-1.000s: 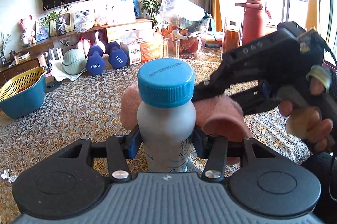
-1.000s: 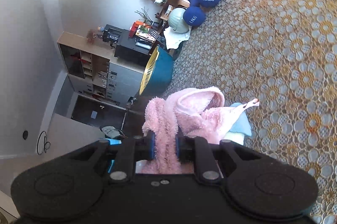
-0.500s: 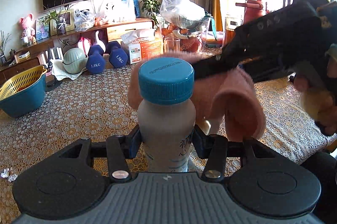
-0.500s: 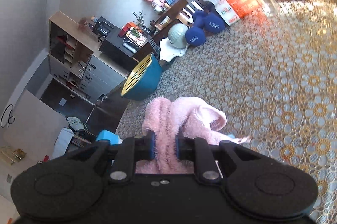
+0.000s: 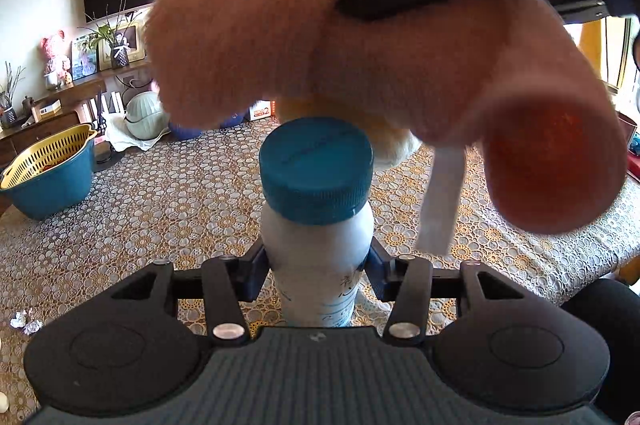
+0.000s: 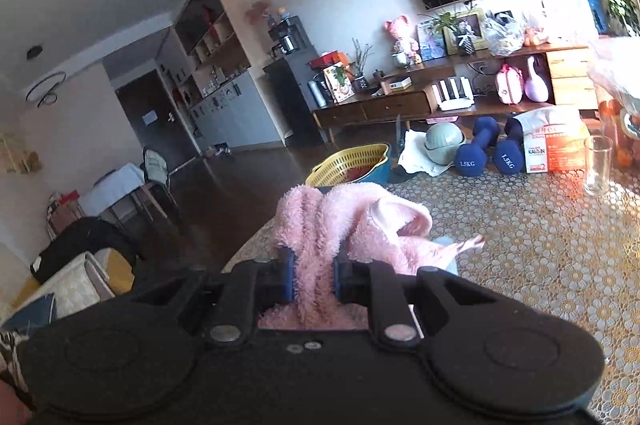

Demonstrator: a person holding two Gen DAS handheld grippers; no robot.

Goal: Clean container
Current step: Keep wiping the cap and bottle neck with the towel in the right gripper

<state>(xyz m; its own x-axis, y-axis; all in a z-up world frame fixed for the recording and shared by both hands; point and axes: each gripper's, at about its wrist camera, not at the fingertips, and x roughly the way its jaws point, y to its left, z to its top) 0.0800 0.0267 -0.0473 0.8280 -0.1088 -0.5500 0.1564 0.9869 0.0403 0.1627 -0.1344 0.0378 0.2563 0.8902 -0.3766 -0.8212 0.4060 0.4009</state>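
Note:
A white bottle (image 5: 316, 257) with a blue screw cap (image 5: 316, 169) stands upright between the fingers of my left gripper (image 5: 316, 265), which is shut on its body. A fluffy pink cloth (image 5: 360, 41) hangs just above and behind the cap, filling the top of the left wrist view. My right gripper (image 6: 314, 273) is shut on that pink cloth (image 6: 344, 233), bunched between its blue pads. A white tag (image 5: 440, 201) dangles from the cloth to the right of the cap. The bottle is hidden under the cloth in the right wrist view.
A lace-patterned tablecloth (image 5: 140, 225) covers the table. At the far left stands a teal tub with a yellow basket (image 5: 44, 169). Blue dumbbells (image 6: 488, 153), an orange-and-white bag (image 6: 556, 145) and an empty glass (image 6: 598, 165) stand at the back. Foil scraps (image 5: 24, 321) lie near left.
The right gripper with the pink cloth has risen from beside the bottle to above its cap and swung level. The left gripper and bottle have stayed put.

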